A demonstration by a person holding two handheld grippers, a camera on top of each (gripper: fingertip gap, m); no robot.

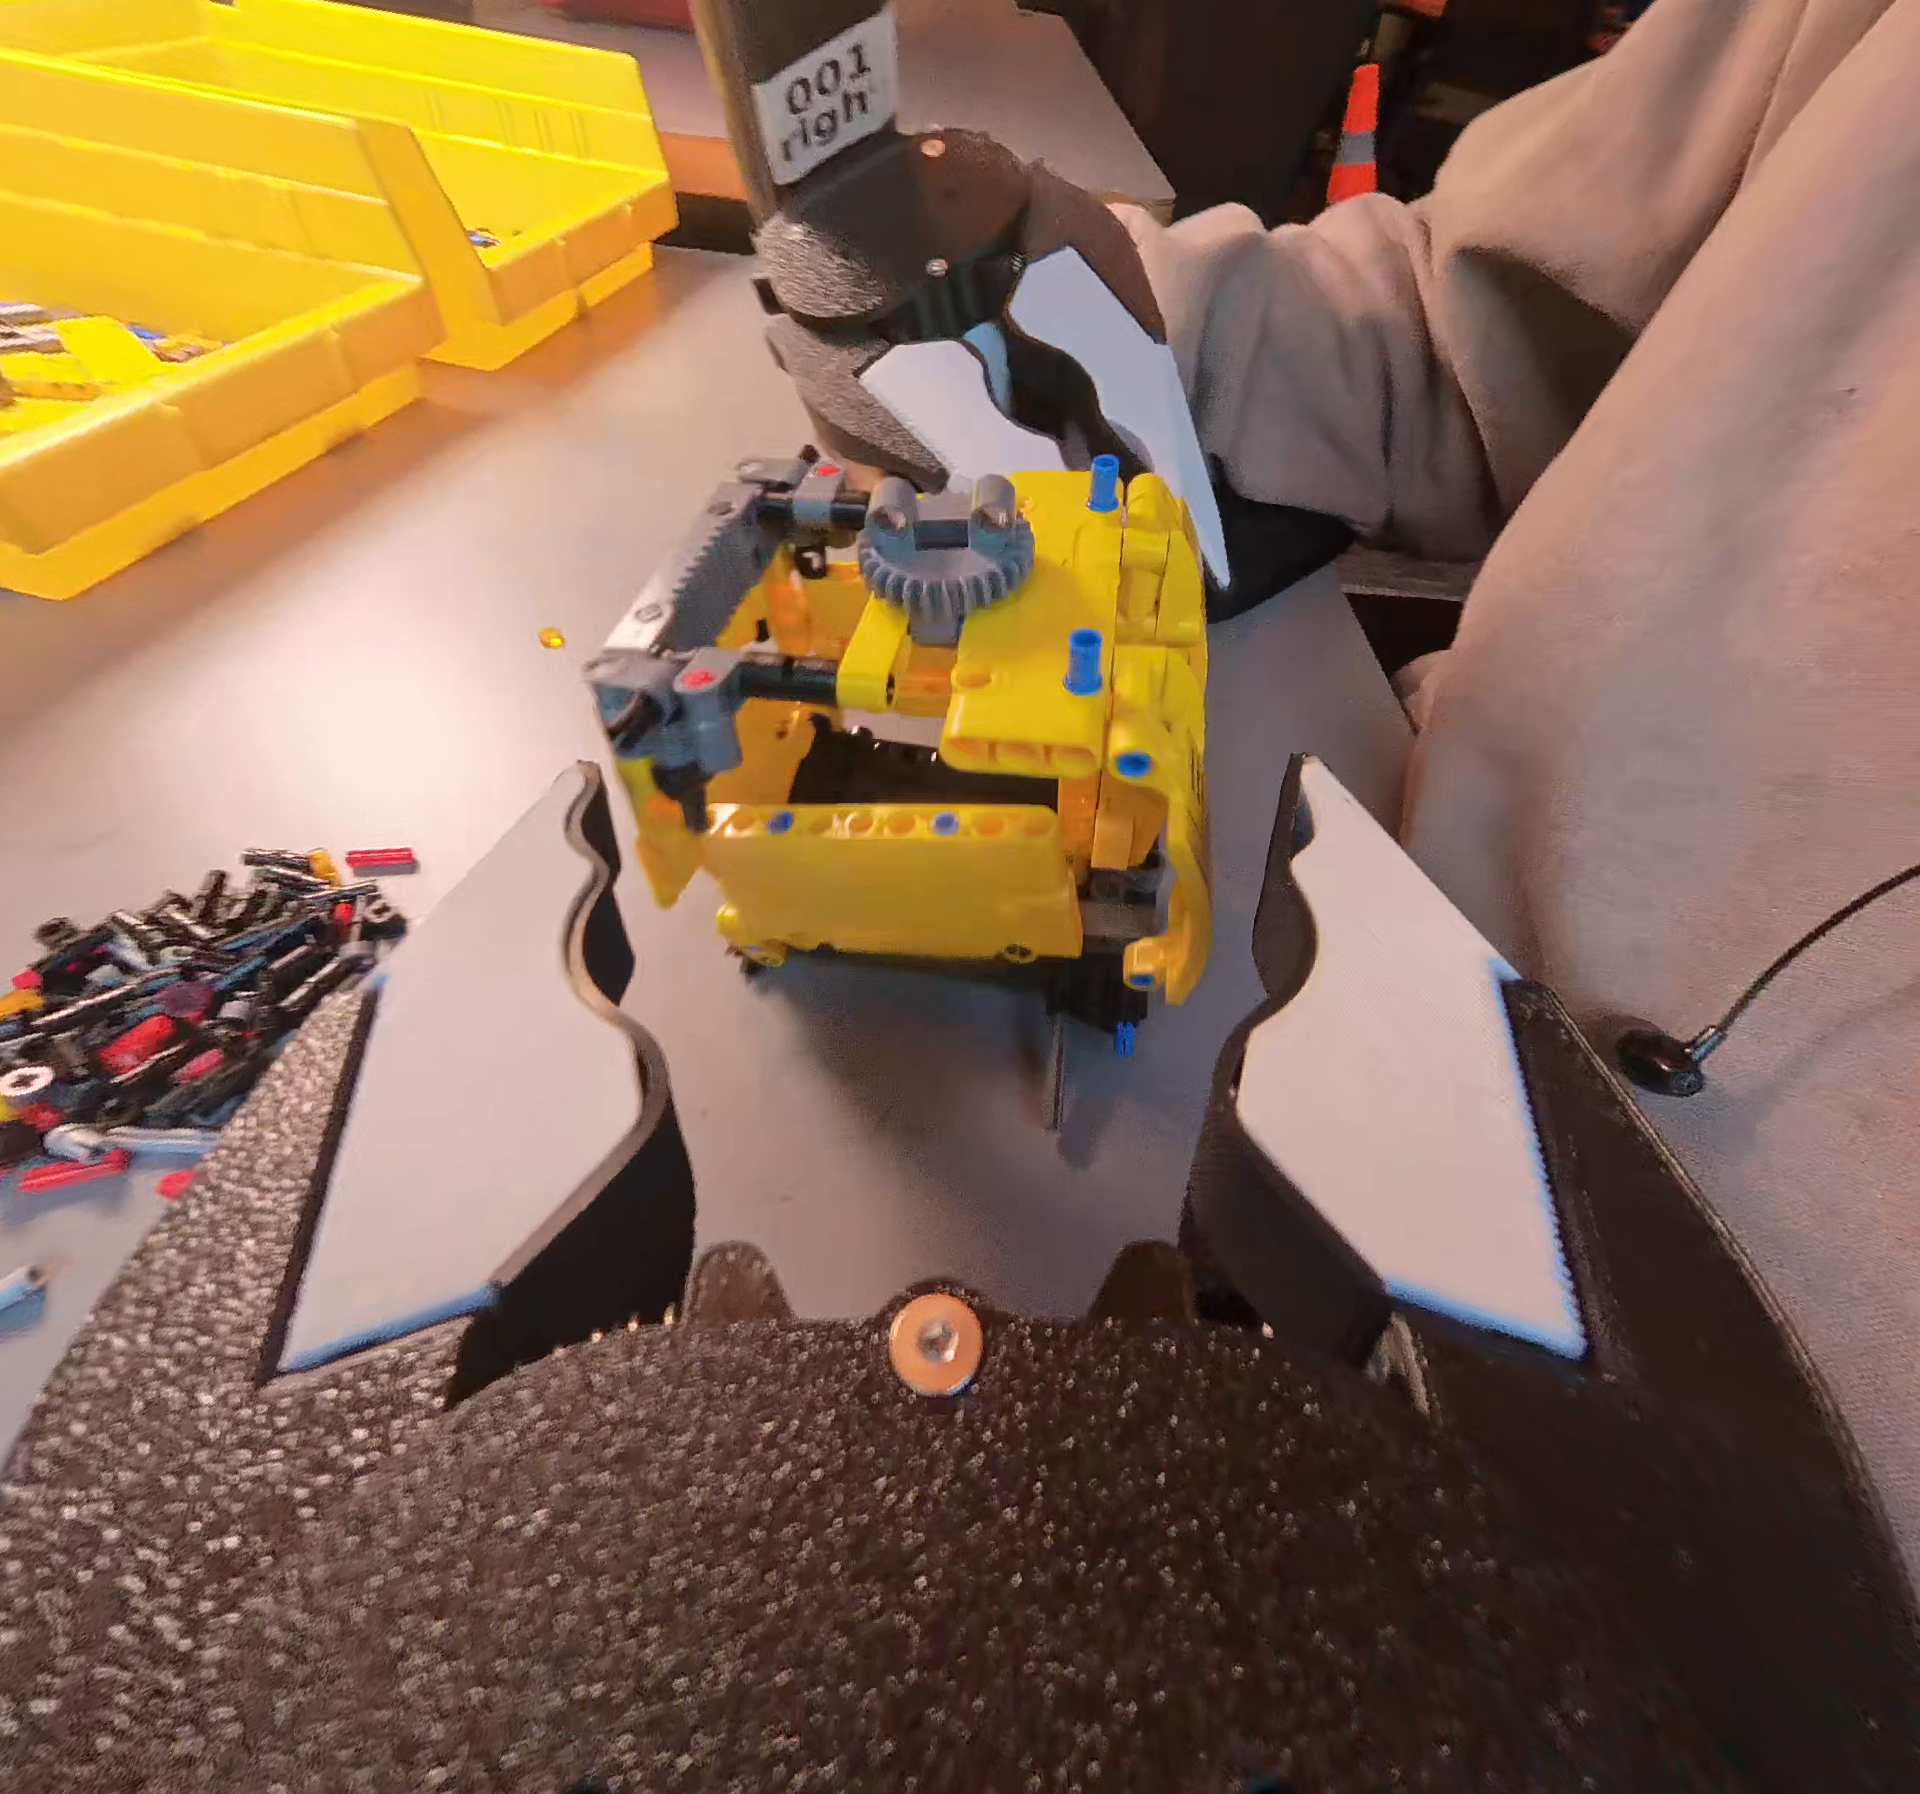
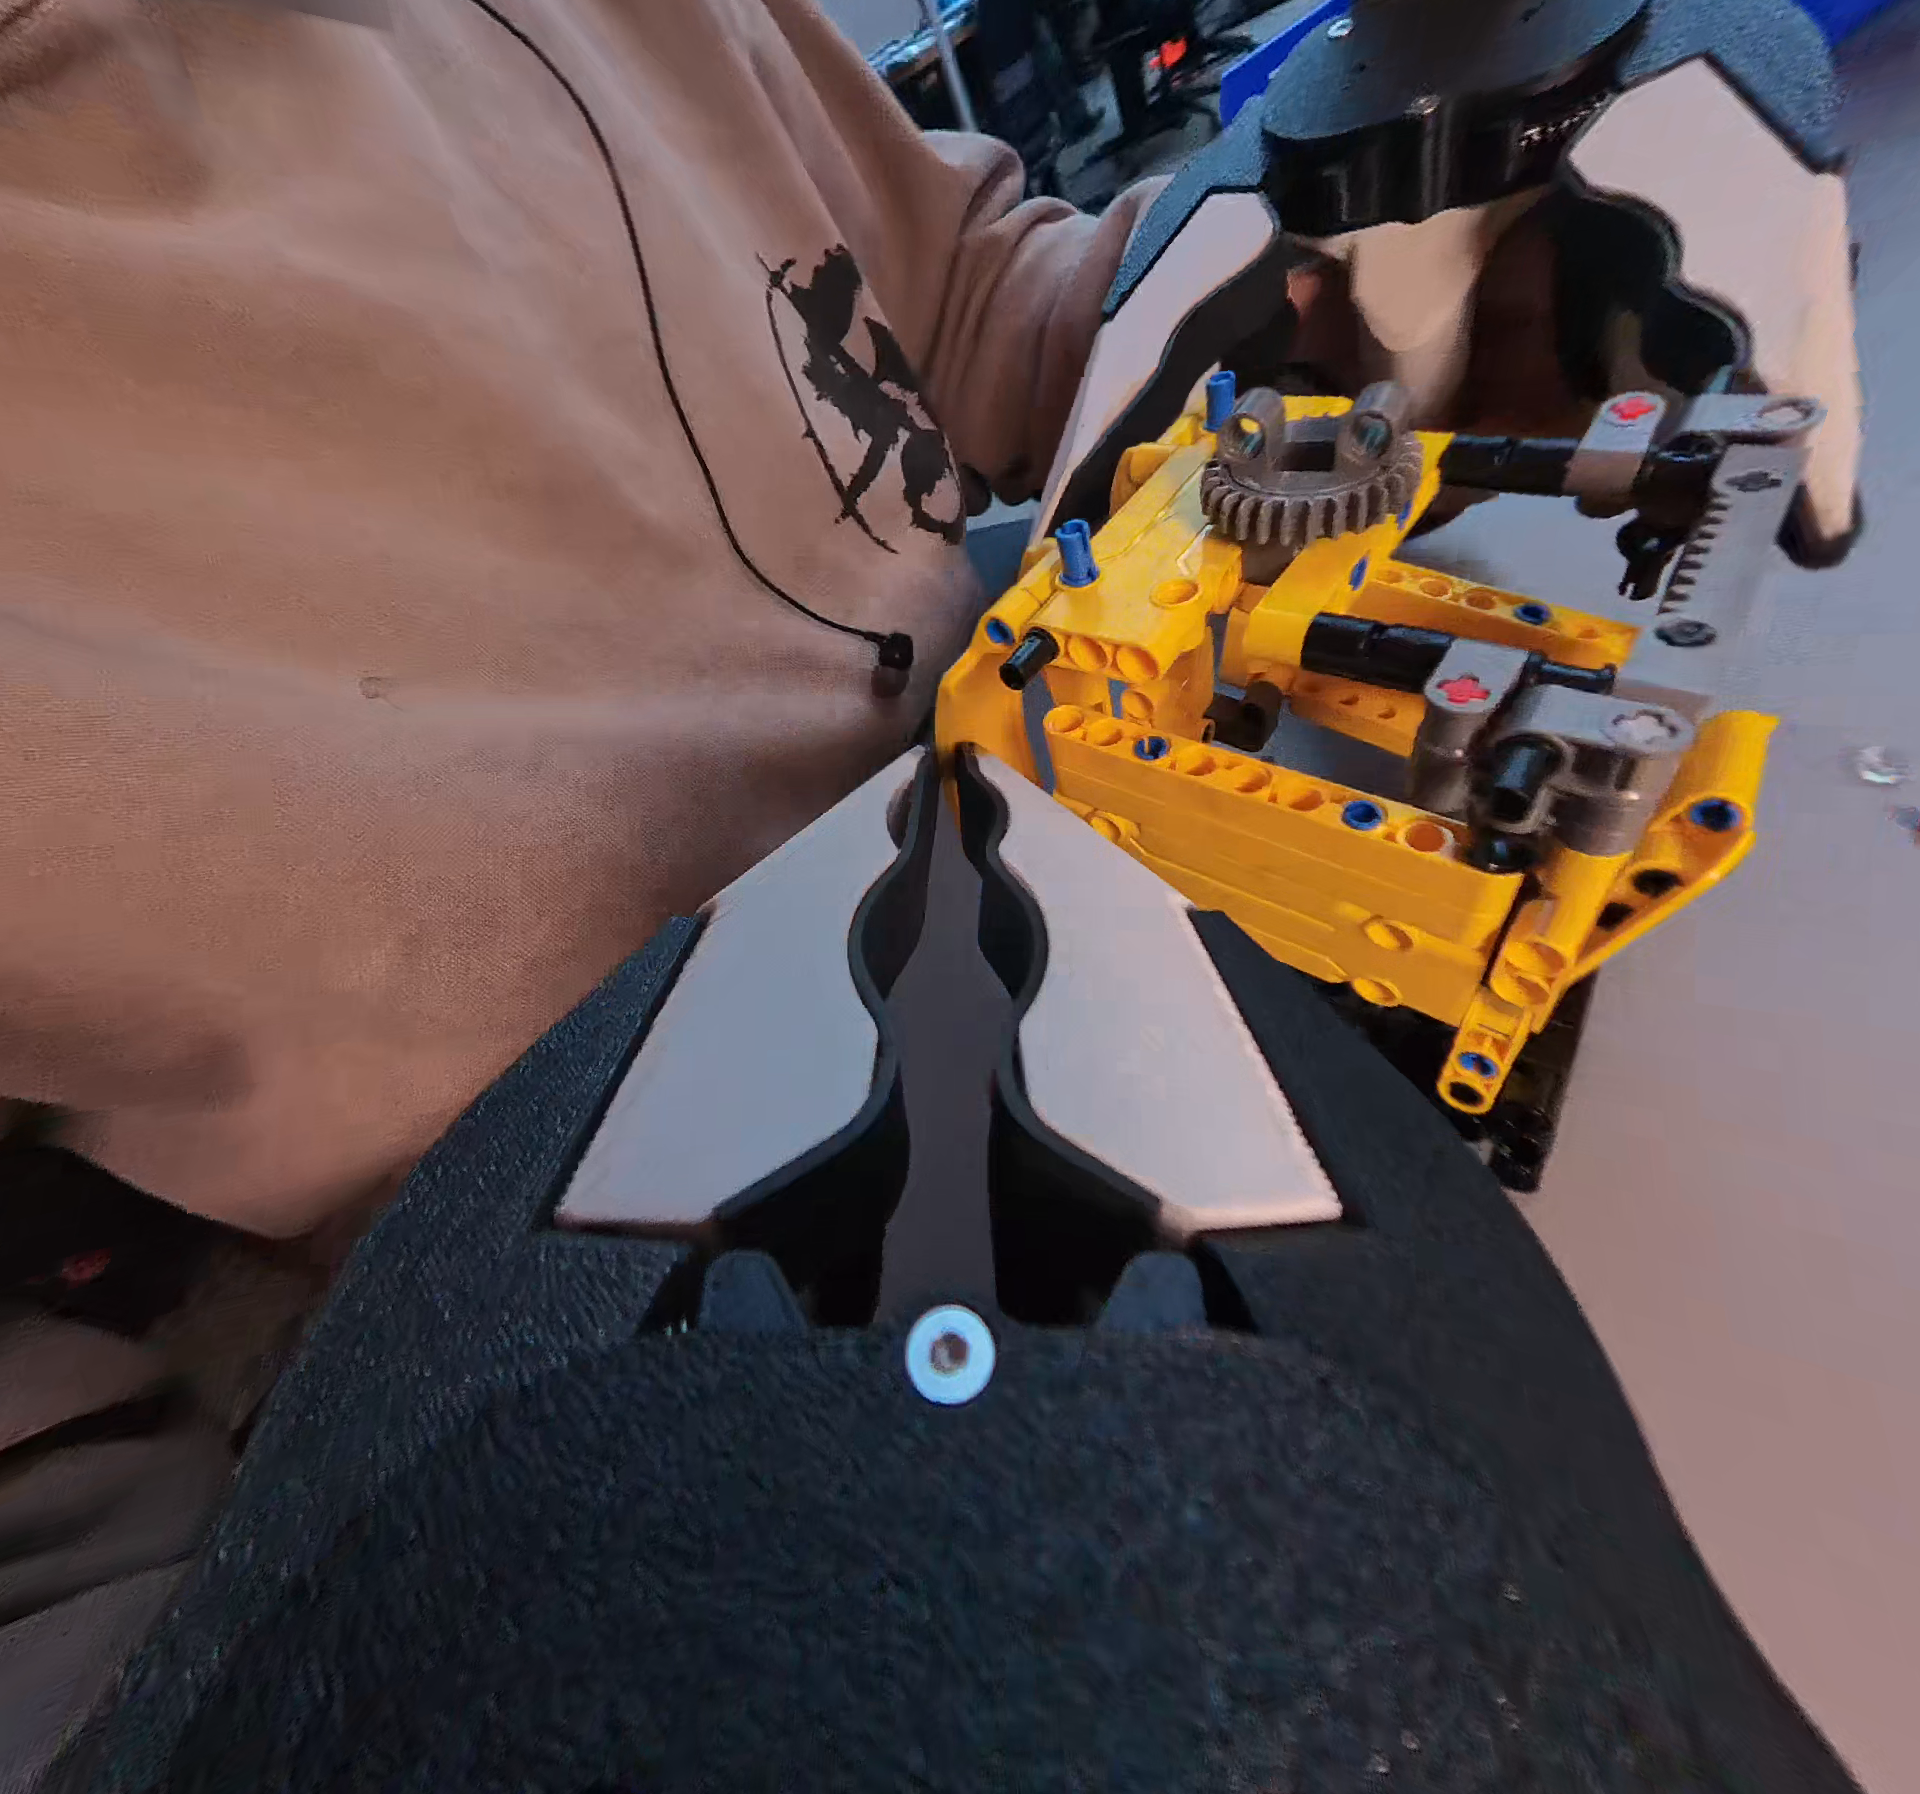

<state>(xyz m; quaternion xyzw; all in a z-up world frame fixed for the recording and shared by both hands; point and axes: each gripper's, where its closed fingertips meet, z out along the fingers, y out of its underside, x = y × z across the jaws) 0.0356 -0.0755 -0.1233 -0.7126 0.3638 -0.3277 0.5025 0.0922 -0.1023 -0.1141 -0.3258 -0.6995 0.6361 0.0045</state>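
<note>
- Yellow toy-brick model [image 1: 925, 736], topped by a grey gear [image 1: 945, 565] with a grey toothed rack [image 1: 701, 565] along one side, stands on the grey table [image 1: 312, 664] between the two grippers.
- Left gripper [image 1: 940, 788] has its fingers spread wide on either side of the model's near end, not touching it.
- Right gripper [image 2: 940, 757] has its fingers almost pressed together, tips at the model's yellow corner; whether they pinch an edge cannot be told.
- Blue pins [image 1: 1086, 658] stand up from the model's top.
- Loose black and red pieces [image 1: 177, 986] lie piled on the table to the left.
- Yellow bins [image 1: 312, 217] sit behind.
- Person's beige sweatshirt [image 2: 416, 549] fills the side.
</note>
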